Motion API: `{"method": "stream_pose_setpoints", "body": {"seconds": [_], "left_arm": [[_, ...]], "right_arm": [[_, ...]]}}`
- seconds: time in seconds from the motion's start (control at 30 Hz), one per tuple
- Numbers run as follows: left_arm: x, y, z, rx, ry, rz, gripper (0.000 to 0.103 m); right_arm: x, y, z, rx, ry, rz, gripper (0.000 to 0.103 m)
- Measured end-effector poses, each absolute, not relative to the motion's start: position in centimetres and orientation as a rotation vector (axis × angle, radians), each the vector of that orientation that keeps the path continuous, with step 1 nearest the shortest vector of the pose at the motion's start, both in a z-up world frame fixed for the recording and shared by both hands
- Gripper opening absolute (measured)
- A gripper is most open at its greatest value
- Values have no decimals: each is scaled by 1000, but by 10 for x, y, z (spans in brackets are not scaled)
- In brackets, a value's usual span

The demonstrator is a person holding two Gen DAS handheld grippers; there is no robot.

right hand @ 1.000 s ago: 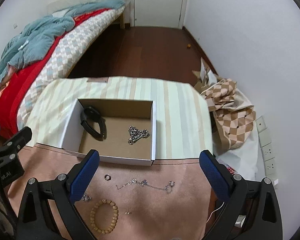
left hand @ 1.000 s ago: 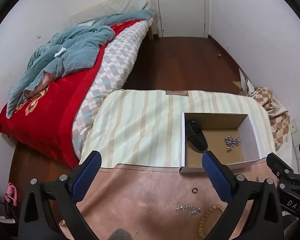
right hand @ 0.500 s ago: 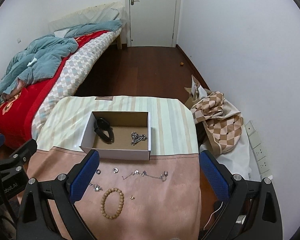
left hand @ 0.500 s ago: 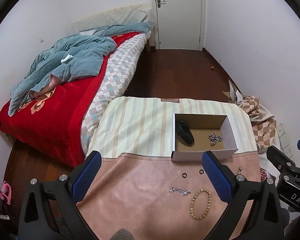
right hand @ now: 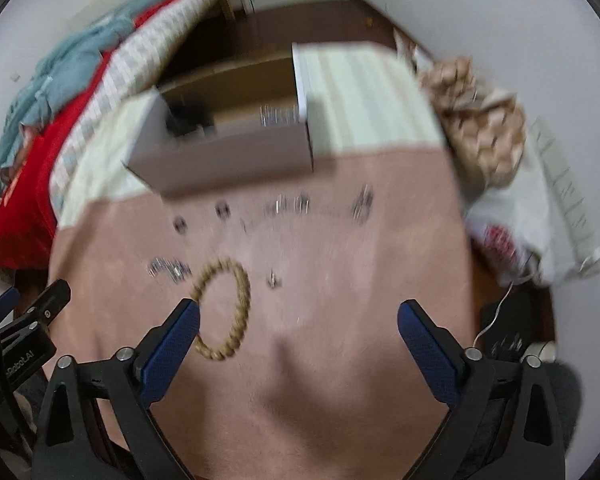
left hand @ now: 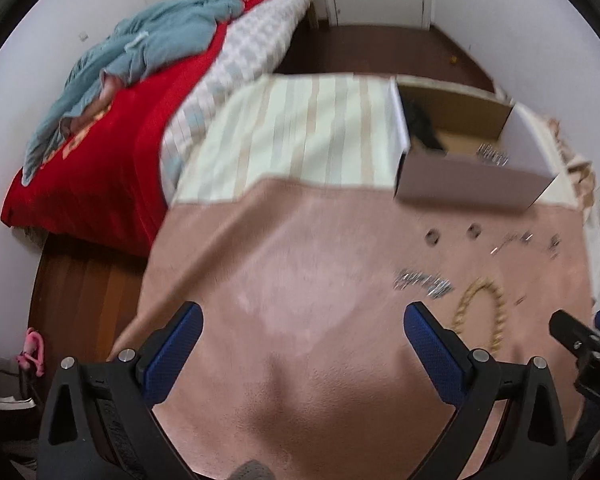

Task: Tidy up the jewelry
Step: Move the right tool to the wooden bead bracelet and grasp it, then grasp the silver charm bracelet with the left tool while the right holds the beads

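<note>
While the left wrist view is motion-blurred, the left gripper (left hand: 302,330) shows its blue pads spread wide with nothing between them, over bare pink cloth (left hand: 292,280). Cardboard box (left hand: 460,188) sits at the far right on the seam between pink cloth and striped cloth (left hand: 300,132); inside it a dark item (left hand: 422,128) at the left wall, likely a watch or strap, and a silver chain clump (left hand: 492,156) on the floor. Loose on the pink cloth in front of the box: two small rings (left hand: 434,236), a thin chain (left hand: 524,240), a silver cluster (left hand: 422,282), a bead bracelet (left hand: 480,316). Right gripper body (left hand: 588,352) enters at the right edge, partial lettering "DA" readable. Bed with red cover (left hand: 100,160) beside the table's left edge.

Right wrist view, blurred too: right gripper (right hand: 298,322) pads spread wide, empty. Bead bracelet (right hand: 224,308) lies just beside the left pad, partly hidden behind it. Silver cluster (right hand: 168,269) left of it, small stud (right hand: 274,280) right of it, rings (right hand: 222,210) and thin chain (right hand: 320,206) nearer the box (right hand: 228,160). Box holds the dark item (right hand: 188,118) and chain clump (right hand: 278,114). Left gripper (right hand: 24,328) at left edge, label reads "RobotAI" partly. Pink cloth before the right pad is bare. Bags (right hand: 500,152) on the floor past the table's right edge.
</note>
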State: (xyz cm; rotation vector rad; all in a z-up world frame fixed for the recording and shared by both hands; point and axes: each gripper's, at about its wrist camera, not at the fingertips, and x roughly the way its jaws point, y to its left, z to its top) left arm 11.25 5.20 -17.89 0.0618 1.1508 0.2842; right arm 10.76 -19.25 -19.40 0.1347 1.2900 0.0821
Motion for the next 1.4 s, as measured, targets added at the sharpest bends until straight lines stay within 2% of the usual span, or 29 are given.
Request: {"method": "stream_pose_setpoints", "body": {"seconds": [0.07,0.23,0.33,0.37,0.4,0.43,0.47,0.87,1.13,1.2,1.27,1.4], "left_arm": [[114,56,-192,68,1179,298,103],[118,67,-209,53,1223,321,103],[121,71,-214,45,1230,320,103],[122,70,-214,44,1230,314,103],[123,69,-215,46,1230,309,103],[125,68,-216,49,1231,305,103],[125,66,-216,51,1231,298,103],[140,27,-226,43,1250,171,103],[155,-2,-237,38,1246,101,102],[157,-6,-239,38,1248,90,96],[159,-11,-241,43,1252,77,86],[160,-20,-244,58,1248,60,81]], "right_arm": [[107,-187,-213,142,1314,91,84],[106,-166,-238,140,1320,126,79],[103,-149,-239,44,1290,133,70],[105,-146,-237,17,1283,136,61],[104,-144,-235,-16,1273,129,44],[103,-143,-234,-32,1267,126,32],[103,-145,-234,-33,1269,131,9],[88,-215,-212,82,1259,66,9],[94,-234,-221,120,1270,27,9],[94,-233,-223,122,1276,23,9],[95,-234,-226,125,1282,20,9],[97,-238,-231,136,1292,12,9]]}}
